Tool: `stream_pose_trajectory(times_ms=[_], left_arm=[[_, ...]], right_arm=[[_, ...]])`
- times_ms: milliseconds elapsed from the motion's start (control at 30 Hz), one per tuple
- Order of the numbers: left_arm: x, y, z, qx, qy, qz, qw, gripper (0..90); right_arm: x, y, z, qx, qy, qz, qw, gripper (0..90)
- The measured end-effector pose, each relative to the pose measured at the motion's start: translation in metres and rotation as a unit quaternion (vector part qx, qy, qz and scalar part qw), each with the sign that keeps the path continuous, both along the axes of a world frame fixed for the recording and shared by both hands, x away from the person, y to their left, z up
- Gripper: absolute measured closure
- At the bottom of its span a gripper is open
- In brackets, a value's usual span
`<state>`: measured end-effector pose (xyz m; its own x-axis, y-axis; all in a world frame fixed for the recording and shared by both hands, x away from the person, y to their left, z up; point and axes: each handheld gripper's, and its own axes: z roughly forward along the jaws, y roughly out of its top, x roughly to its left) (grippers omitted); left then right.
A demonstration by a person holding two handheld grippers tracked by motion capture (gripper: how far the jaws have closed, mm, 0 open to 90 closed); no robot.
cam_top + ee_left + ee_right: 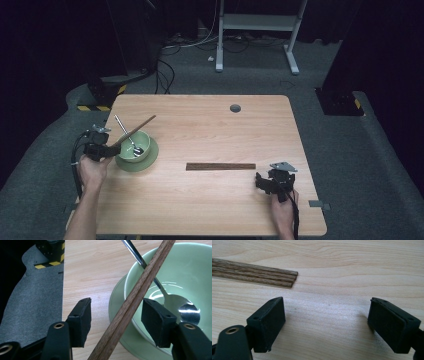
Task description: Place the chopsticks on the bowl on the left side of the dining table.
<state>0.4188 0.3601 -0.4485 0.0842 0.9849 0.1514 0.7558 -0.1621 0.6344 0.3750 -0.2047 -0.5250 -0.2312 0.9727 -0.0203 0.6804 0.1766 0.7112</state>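
- Placing wooden sticks across the green bowl (134,146) looks like the work in hand — one pair of sticks (134,131) already leans on the bowl's rim, its far end pointing up and away over the table (210,195).
- In the left gripper view the left gripper (116,320) has its jaws apart on either side of the sticks (136,296); a gap shows at the left pad and the right pad looks just clear too, so I judge the sticks released, resting on the rim by themselves.
- A metal spoon (175,305) lies in the bowl, its handle crossing under the sticks, and the bowl sits on a matching green saucer (150,159) near the table's left edge.
- The right gripper (327,322) hovers low over bare wood with its jaws wide and nothing between them; the remaining bundle of sticks (254,272) lies flat just beyond it, near mid-table in the high view.
- Next, I judge, the left hand (92,170) should back straight off without nudging the sticks — they balance on a curved rim and could roll.
- The right gripper then needs to move forward, straddle the bundle's near end and close on it.
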Motion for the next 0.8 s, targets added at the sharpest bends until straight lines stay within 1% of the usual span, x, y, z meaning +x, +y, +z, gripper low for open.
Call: stream_pose_trajectory(times_ms=[100,167,367,400,433,467,533,600,667,733,800], left_arm=[[-0.002,-0.002,0.003,0.0,-0.005,-0.005,1.0,40.4],[-0.002,-0.004,0.005,-0.003,-0.005,-0.008,0.9999,39.6],[0.001,-0.015,0.018,-0.026,-0.022,-0.032,0.9989,36.4],[0.001,-0.018,0.02,-0.033,-0.024,-0.038,0.9984,36.0],[0.002,-0.019,0.022,-0.035,-0.022,-0.042,0.9982,35.9],[0.003,-0.022,0.023,-0.042,-0.027,-0.044,0.9978,35.3],[0.005,-0.027,0.026,-0.05,-0.03,-0.056,0.9967,35.0],[0.009,-0.032,0.029,-0.066,-0.03,-0.072,0.9948,33.3],[0.014,-0.036,0.031,-0.084,-0.023,-0.084,0.9926,30.5],[0.019,-0.042,0.032,-0.088,-0.023,-0.094,0.9915,29.6],[0.023,-0.047,0.032,-0.102,-0.028,-0.104,0.989,29.3]], right_arm=[[0.0,0.0,0.0,0.0,0.0,0.0,1.0,13.9],[0.0,0.0,0.0,0.0,0.0,0.0,1.0,13.9],[0.0,0.0,0.0,0.0,0.0,0.0,1.0,13.9],[0.0,0.0,0.0,0.0,0.0,0.0,1.0,13.9],[0.0,0.0,0.0,0.0,0.0,0.0,1.0,13.9],[0.0,0.0,0.0,0.0,0.0,0.0,1.0,13.9],[0.0,0.0,0.0,0.0,0.0,0.0,1.0,13.9],[0.0,0.0,0.0,0.0,0.0,0.0,1.0,13.9],[0.0,0.0,0.0,0.0,0.0,0.001,1.0,13.9],[0.0,0.0,0.0,0.0,0.0,0.0,1.0,13.9],[0.0,0.0,0.0,0.0,0.0,0.0,1.0,13.9]])
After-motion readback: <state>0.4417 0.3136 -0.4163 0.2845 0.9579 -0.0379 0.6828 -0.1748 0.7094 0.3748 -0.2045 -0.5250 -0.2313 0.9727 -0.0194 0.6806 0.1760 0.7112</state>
